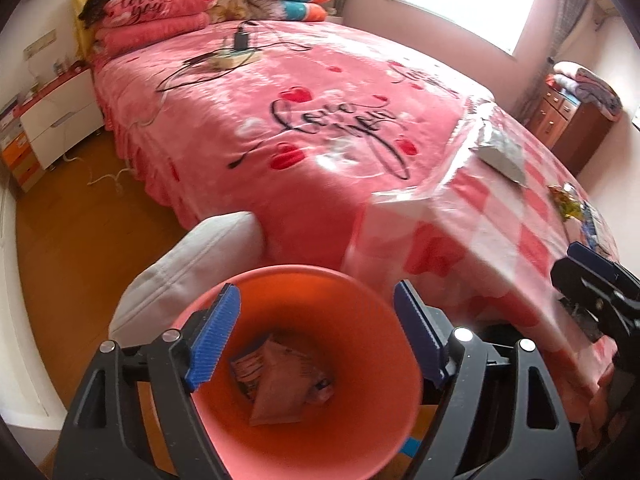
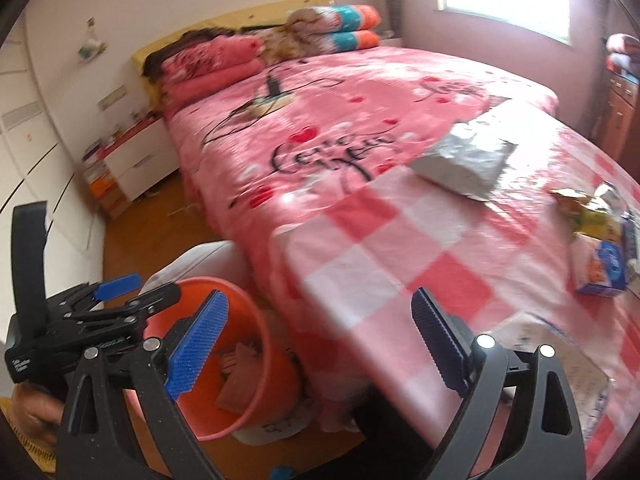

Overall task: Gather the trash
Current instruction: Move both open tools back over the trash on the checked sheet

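Trash lay in two places. Nearest you, the orange bin (image 1: 304,364) stood on the floor at the foot of the bed, with a brownish wrapper (image 1: 280,384) or two already at its bottom. Your left hand-held gripper (image 1: 316,336) hung directly over the bin's mouth, jaws spread well apart, nothing between the blue pads. Your right hand-held gripper (image 2: 320,344) pointed across the near corner of the checked plastic sheet (image 2: 380,240) spread over the bed's end, jaws spread wider and likewise empty.

On the sheet, at your right, sat a small blue-and-white carton (image 2: 600,272). Just beyond it lay a crumpled yellow-green wrapper (image 2: 592,212), touching or nearly touching the carton; blur hid the exact contact. Farther up the sheet, apart from both, lay a silver foil pouch (image 2: 464,160), flat and partly puffed.

Handling, as a judgement: all three looked light. The carton should be the stiffest; take it across its narrow sides and squeeze gently, since thin card may buckle. The crumpled wrapper looked soft and springy, so you could pinch a raised fold rather than the whole bundle. The foil pouch looked slick and thin; grip a crimped edge or corner, as a flat face may slide out of the pads. The plastic sheet beneath looked glossy, so pieces may skate if pushed.

Beyond the sheet, a pink bedspread (image 2: 320,120) carried a charger and cables (image 2: 272,96), then stacked pillows (image 2: 216,64) at the headboard.
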